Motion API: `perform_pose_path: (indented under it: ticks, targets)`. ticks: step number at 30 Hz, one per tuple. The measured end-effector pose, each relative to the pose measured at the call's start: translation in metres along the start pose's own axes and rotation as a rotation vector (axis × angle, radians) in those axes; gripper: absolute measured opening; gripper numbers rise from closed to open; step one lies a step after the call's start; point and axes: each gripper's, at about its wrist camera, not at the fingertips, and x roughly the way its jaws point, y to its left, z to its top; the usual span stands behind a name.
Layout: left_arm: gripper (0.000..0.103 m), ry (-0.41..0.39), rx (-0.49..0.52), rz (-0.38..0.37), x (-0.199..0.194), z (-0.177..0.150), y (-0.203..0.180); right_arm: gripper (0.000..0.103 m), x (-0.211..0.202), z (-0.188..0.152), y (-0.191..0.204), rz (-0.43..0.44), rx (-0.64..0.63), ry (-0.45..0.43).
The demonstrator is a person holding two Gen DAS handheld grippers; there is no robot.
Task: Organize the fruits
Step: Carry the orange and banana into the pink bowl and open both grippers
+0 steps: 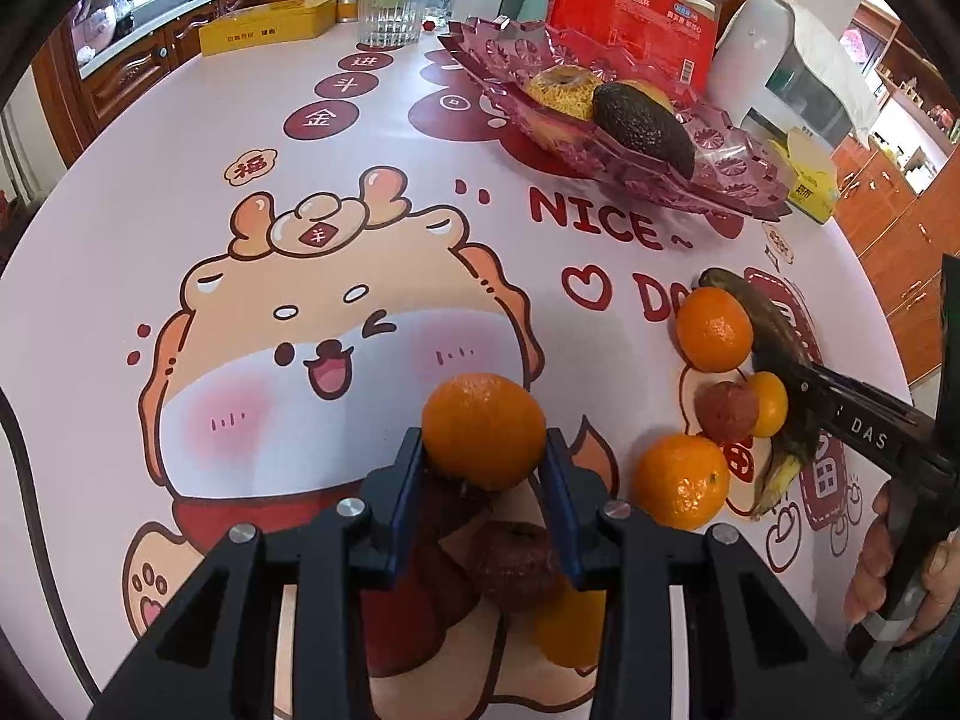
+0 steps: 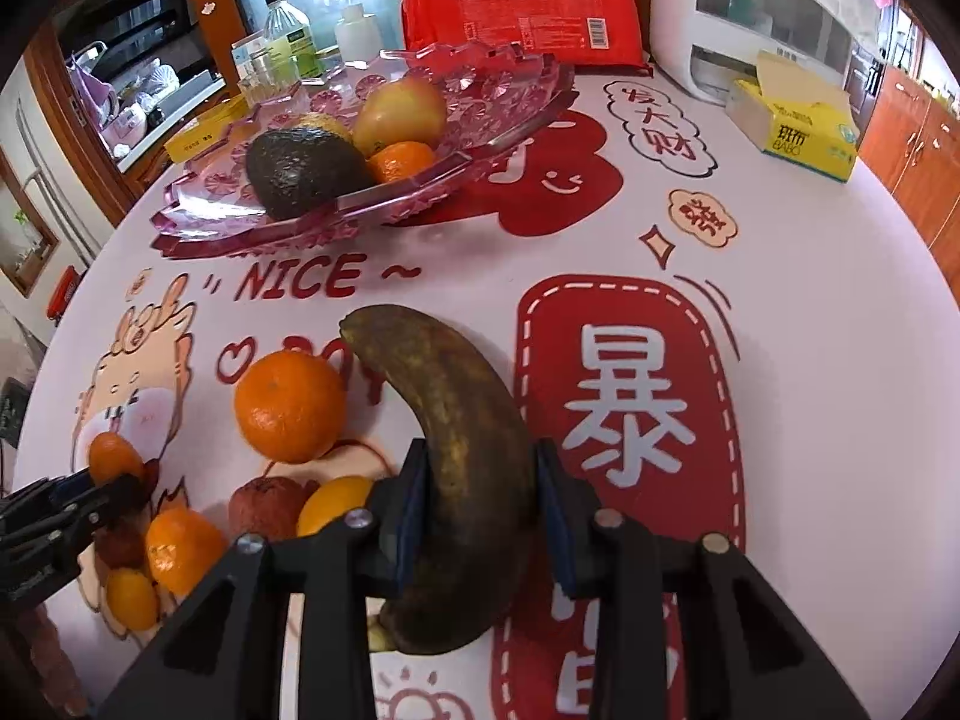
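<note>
My left gripper (image 1: 485, 462) is shut on a tangerine (image 1: 483, 429) and holds it above the table; it also shows in the right wrist view (image 2: 114, 457). Below it lie a dark red fruit (image 1: 513, 564) and a small orange fruit (image 1: 570, 624). My right gripper (image 2: 480, 492) is shut on a brown overripe banana (image 2: 456, 444), which still lies among the fruit. Beside it are a tangerine (image 2: 291, 405), a red lychee-like fruit (image 2: 264, 504) and a small orange (image 2: 333, 504). The pink glass fruit plate (image 2: 498, 120) holds an avocado (image 2: 303, 171), a pear (image 2: 399, 114) and a tangerine (image 2: 401, 159).
A red pack of paper cups (image 2: 519, 3), a white appliance (image 2: 756, 18) and a yellow tissue box (image 2: 798, 120) stand behind the plate. A glass (image 1: 393, 12), bottles and a yellow box (image 1: 267, 27) stand at the far left edge. Wooden cabinets surround the table.
</note>
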Motion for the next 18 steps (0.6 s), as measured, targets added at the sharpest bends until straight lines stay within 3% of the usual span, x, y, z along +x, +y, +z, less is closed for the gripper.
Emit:
perform_pose_path:
  ticks: [12,18]
  targets:
    - [0.035,-0.110,0.066,-0.034,-0.061,0.001,-0.007,0.034,-0.048,-0.006,0.015,0.029,-0.021,-0.063]
    - [0.035,-0.151,0.168,-0.031,-0.101,0.012,-0.029,0.034,-0.095,0.002,0.028,0.055,-0.038,-0.131]
